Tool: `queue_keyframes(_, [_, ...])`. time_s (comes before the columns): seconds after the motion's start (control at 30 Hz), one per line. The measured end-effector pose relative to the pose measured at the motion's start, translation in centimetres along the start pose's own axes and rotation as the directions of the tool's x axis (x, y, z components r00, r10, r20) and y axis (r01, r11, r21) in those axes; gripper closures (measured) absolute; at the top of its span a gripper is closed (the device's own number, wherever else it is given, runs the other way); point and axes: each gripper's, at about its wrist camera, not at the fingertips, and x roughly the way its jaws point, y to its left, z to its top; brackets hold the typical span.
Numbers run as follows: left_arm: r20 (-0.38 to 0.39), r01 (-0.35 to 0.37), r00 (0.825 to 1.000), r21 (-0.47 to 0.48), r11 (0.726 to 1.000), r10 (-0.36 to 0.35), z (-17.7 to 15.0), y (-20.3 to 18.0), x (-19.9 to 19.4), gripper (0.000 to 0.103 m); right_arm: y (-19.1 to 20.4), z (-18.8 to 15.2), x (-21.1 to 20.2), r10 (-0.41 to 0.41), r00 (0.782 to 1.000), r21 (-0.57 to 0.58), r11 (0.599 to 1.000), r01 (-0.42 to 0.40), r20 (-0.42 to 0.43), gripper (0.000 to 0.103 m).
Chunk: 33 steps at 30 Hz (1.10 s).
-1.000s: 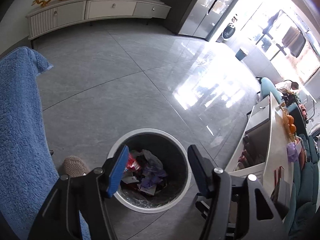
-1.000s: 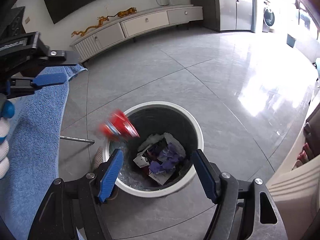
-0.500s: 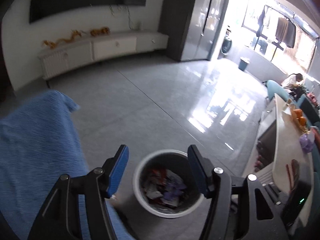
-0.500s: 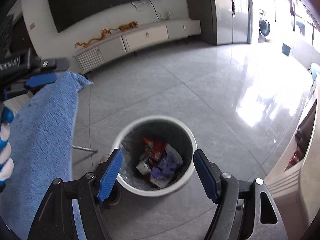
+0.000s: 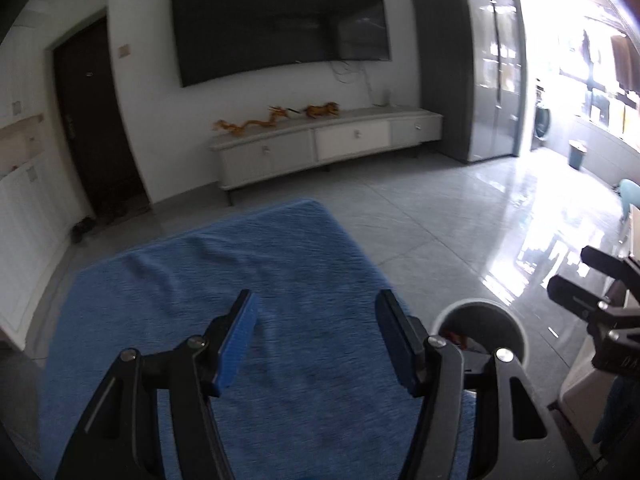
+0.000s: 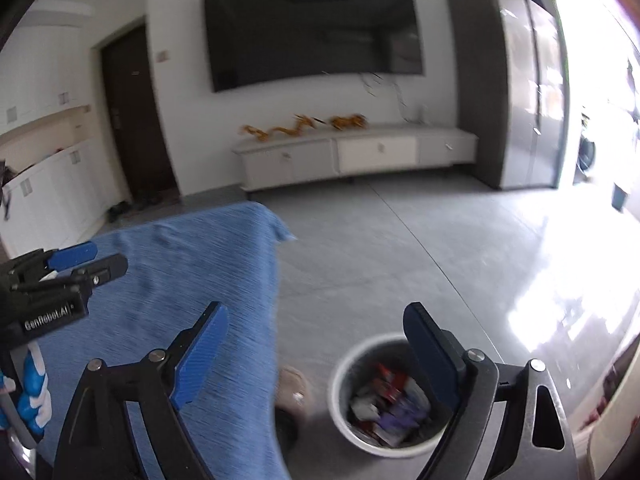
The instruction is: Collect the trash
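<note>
A round white-rimmed trash bin stands on the grey floor, holding red, white and purple wrappers. It also shows in the left wrist view, partly behind my right finger. My left gripper is open and empty above the blue cloth. My right gripper is open and empty, raised between the cloth's edge and the bin. The left gripper also shows in the right wrist view, and the right gripper body shows in the left wrist view.
The blue cloth covers a table to the bin's left. A slippered foot is on the floor beside the bin. A white TV cabinet and wall TV are far back. A pale counter edge is at the right.
A red wrapper dropped into the bin a second ago. Both grippers have since lifted and tilted up, and the left one has swung left over the blue cloth. Both stay open.
</note>
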Motion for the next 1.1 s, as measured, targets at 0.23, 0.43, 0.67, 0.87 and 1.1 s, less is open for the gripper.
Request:
queue_keyframes(0.23, [0.087, -0.139, 0.985, -0.121, 0.983, 0.15, -2.0, 8.0, -5.4, 0.024, 6.6, 1.4, -0.7, 0.034, 0.999, -0.086, 0.996, -0.031, 0.037, 0.004])
queue_keyframes(0.43, [0.121, -0.231, 0.958, -0.202, 0.952, 0.259, -4.0, 12.4, -8.8, 0.01, 11.2, 1.7, -1.4, 0.05, 0.997, -0.151, 0.988, -0.042, 0.053, 0.004])
queue_keyframes(0.67, [0.144, -0.308, 0.924, -0.267, 0.913, 0.354, -5.1, 15.7, -11.2, 0.007, 14.7, 2.3, -2.3, 0.074, 0.993, -0.195, 0.979, -0.056, 0.087, 0.003])
queue_keyframes(0.87, [0.149, -0.33, 0.913, -0.279, 0.902, 0.38, -5.6, 16.7, -11.8, 0.007, 16.0, 2.8, -3.3, 0.089, 0.988, -0.214, 0.975, -0.06, 0.129, 0.0])
queue_keyframes(1.1, [0.131, -0.352, 0.907, -0.284, 0.892, 0.399, -6.1, 17.0, -11.7, 0.007, 15.5, 2.7, -3.2, 0.066, 0.987, -0.19, 0.981, -0.037, 0.147, 0.0])
